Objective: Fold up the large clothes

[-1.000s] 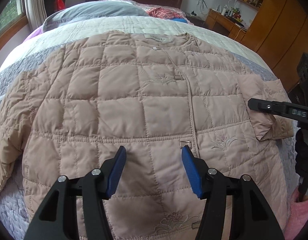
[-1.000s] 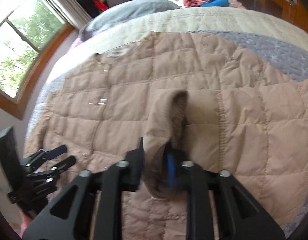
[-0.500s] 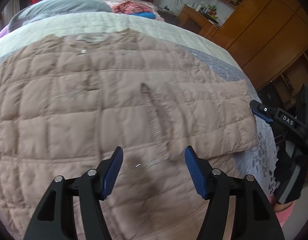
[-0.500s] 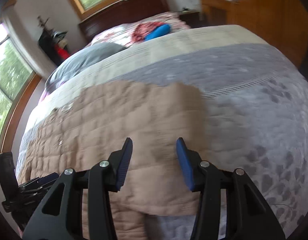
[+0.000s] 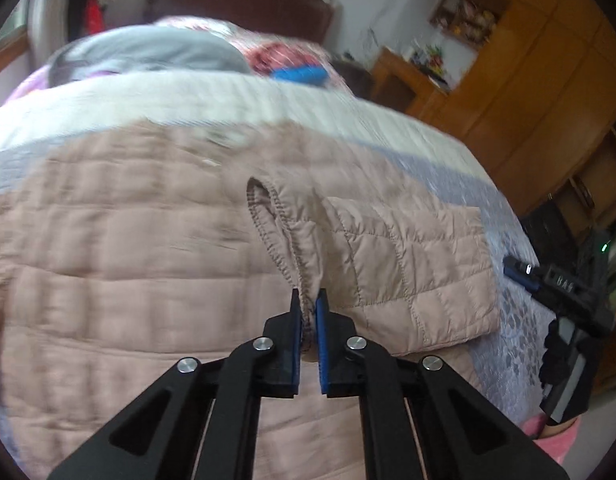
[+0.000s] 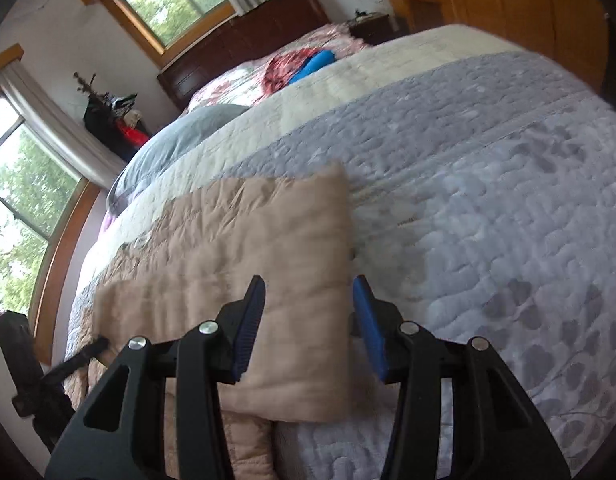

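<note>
A beige quilted jacket (image 5: 127, 260) lies spread flat on the bed. Its right sleeve (image 5: 408, 264) is folded in over the body, and the stitched cuff (image 5: 275, 232) stands up in a ridge. My left gripper (image 5: 309, 296) is shut on the lower end of that cuff. In the right wrist view, my right gripper (image 6: 310, 296) hangs open over the folded sleeve's outer edge (image 6: 291, 248) with nothing gripped; the right pad is over the bedspread. The left gripper (image 6: 87, 354) shows at the lower left there, and the right gripper (image 5: 520, 274) shows at the right edge of the left wrist view.
A grey and cream quilted bedspread (image 6: 488, 200) covers the bed. A grey pillow (image 5: 147, 54) and red and blue cloth (image 5: 295, 70) lie near the dark headboard (image 5: 235, 8). Wooden wardrobes (image 5: 528, 80) stand on the right, windows (image 6: 27, 184) on the left.
My left gripper went from wide open to shut on the sleeve cuff and rose a little. My right gripper released the sleeve and swung out to the fold's outer edge.
</note>
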Demonstrator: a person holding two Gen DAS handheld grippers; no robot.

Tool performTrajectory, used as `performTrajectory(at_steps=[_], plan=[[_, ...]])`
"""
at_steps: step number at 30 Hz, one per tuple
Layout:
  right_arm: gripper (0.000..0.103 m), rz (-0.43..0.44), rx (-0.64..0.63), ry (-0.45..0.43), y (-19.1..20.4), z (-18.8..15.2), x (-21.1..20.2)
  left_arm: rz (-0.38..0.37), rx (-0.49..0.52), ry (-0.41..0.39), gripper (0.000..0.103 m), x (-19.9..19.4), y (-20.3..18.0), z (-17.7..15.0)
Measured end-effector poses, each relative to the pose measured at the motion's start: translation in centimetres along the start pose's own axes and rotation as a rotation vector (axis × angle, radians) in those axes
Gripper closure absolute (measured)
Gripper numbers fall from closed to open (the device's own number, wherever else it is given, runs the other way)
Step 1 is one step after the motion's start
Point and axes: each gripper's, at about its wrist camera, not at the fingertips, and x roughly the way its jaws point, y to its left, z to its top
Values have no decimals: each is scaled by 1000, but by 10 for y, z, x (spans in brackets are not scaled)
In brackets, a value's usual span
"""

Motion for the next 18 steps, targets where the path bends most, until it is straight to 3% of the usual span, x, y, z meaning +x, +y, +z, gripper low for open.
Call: performTrajectory(at_steps=[3,7,14,18], plan=[[60,25,-37,56,15,-7,15,79,-7,-49,97,-23,30,1],[63,-3,-105,117,39,-21,39,133,-47,-52,97,-31,65,1],[63,-41,-132,172,48,-33,62,207,-47,63,94,18,97,-18],[62,-60,-142,179,49,-37,68,227,-22,47,90,28,97,-20]])
